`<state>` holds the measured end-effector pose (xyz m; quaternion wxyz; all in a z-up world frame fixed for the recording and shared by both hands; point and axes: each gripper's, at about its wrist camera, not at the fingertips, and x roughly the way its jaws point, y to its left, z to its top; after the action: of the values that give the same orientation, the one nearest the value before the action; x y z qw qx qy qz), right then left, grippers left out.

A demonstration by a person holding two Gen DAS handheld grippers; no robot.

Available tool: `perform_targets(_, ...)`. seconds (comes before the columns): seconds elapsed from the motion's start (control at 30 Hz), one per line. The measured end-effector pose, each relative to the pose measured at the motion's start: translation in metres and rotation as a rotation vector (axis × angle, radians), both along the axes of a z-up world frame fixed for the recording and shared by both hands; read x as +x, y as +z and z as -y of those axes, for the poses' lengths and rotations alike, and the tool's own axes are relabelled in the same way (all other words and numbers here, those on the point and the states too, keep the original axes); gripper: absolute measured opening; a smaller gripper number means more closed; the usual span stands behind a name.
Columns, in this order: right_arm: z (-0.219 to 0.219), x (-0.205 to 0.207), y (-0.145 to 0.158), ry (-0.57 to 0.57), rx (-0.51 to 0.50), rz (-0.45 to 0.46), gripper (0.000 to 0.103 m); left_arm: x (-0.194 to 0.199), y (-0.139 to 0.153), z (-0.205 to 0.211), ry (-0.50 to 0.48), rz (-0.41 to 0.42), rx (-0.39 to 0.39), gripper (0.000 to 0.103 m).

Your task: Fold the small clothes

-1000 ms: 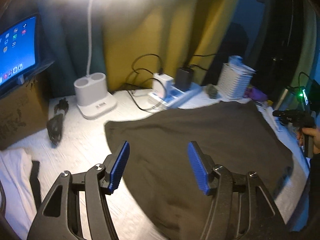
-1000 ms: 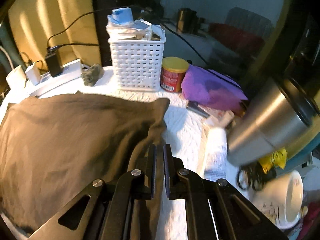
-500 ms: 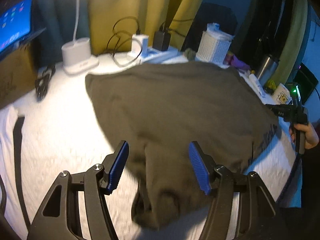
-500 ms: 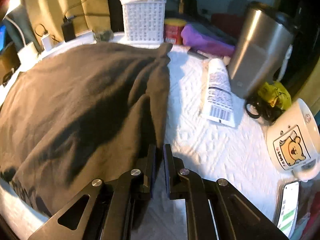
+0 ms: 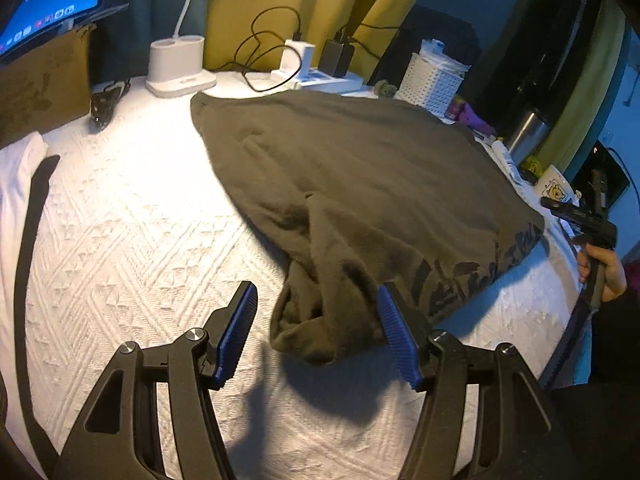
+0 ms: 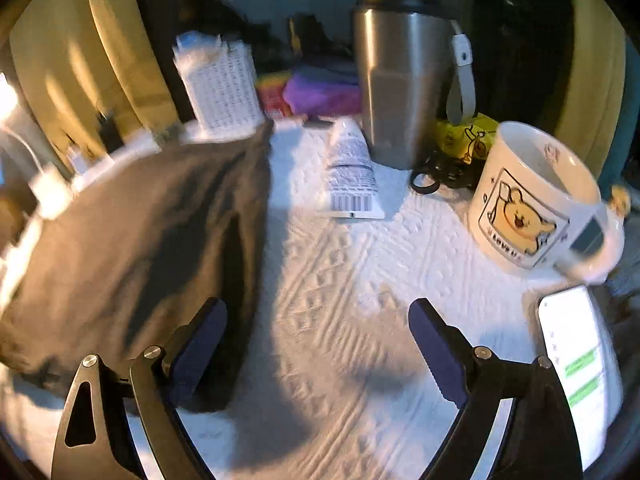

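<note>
The dark garment (image 5: 360,184) lies spread over the white quilted cover (image 5: 132,240), its near corner bunched into a loose lump with the printed hem trailing off to the right. My left gripper (image 5: 316,332) hangs over that lump with its blue pads about half apart; the bunched cloth sits between them, but I see no pinch, so I count it as free. My right gripper (image 6: 316,356) has just sprung wide: a moment ago it was pressed shut at the garment's right edge, now only bare quilt lies between its pads, with the cloth edge beside the left one. I read that as the edge let go and laid down, one fold placed. The mug (image 6: 532,204), tumbler (image 6: 400,84), tube (image 6: 352,172) and phone (image 6: 580,356) crowd that side, so I have little room there.
</note>
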<state>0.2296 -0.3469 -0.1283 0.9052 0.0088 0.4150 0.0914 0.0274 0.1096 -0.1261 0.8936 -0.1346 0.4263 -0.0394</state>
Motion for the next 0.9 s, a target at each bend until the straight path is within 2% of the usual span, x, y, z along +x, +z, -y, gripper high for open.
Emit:
perform_targets(0.07,0.003,-0.008,-0.003,0.012,0.053,-0.012,0.089,0.001,-0.006,-0.004,0.01,-0.001,-0.021,0.062)
perform_targets(0.1,0.002,-0.01,-0.007,0.018,0.068,-0.024,0.085,0.0,-0.007,-0.005,0.011,-0.004,-0.021,0.062)
perform_targets(0.13,0.0,-0.012,-0.012,0.027,0.077,-0.041,0.075,0.0,-0.008,-0.004,0.011,-0.009,-0.01,0.061)
perform_targets(0.17,-0.003,-0.013,-0.016,0.033,0.079,-0.056,0.071,-0.001,-0.009,-0.003,0.01,-0.015,0.009,0.058)
perform_targets(0.23,-0.009,-0.02,-0.017,0.043,0.072,-0.043,0.07,-0.005,-0.007,-0.002,-0.011,-0.011,0.023,0.054)
perform_targets(0.33,-0.018,-0.03,-0.02,0.061,0.08,-0.032,0.068,-0.008,-0.006,-0.007,-0.015,-0.006,0.028,0.054)
perform_targets(0.37,-0.02,-0.031,-0.021,0.06,0.077,-0.022,0.063,-0.008,-0.006,-0.008,-0.015,-0.003,0.019,0.054)
perform_targets(0.5,-0.033,-0.032,-0.023,0.043,0.081,-0.022,0.062,-0.003,-0.011,0.002,-0.046,-0.005,0.025,0.054)
perform_targets(0.53,-0.039,-0.032,-0.023,0.036,0.063,-0.024,0.06,-0.001,-0.013,0.005,-0.054,-0.01,0.031,0.054)
perform_targets(0.57,-0.043,-0.032,-0.023,0.033,0.064,-0.026,0.05,0.0,-0.015,0.008,-0.063,-0.011,0.032,0.054)
perform_targets(0.6,-0.045,-0.032,-0.025,0.033,0.077,-0.034,0.049,-0.001,-0.015,0.01,-0.066,0.006,0.04,0.053)
perform_targets(0.63,-0.05,-0.034,-0.025,0.031,0.068,-0.025,0.042,-0.001,-0.015,0.01,-0.073,0.009,0.038,0.044)
perform_targets(0.67,-0.054,-0.035,-0.027,0.04,0.06,-0.025,0.029,-0.001,-0.016,0.01,-0.078,0.005,0.04,0.017)
perform_targets(0.73,-0.059,-0.035,-0.028,0.07,0.074,-0.033,0.007,-0.002,-0.013,0.007,-0.067,0.001,0.032,0.013)
perform_targets(0.9,-0.049,-0.034,-0.015,0.067,0.028,-0.016,0.005,-0.014,0.018,-0.009,-0.004,0.071,-0.009,0.011)
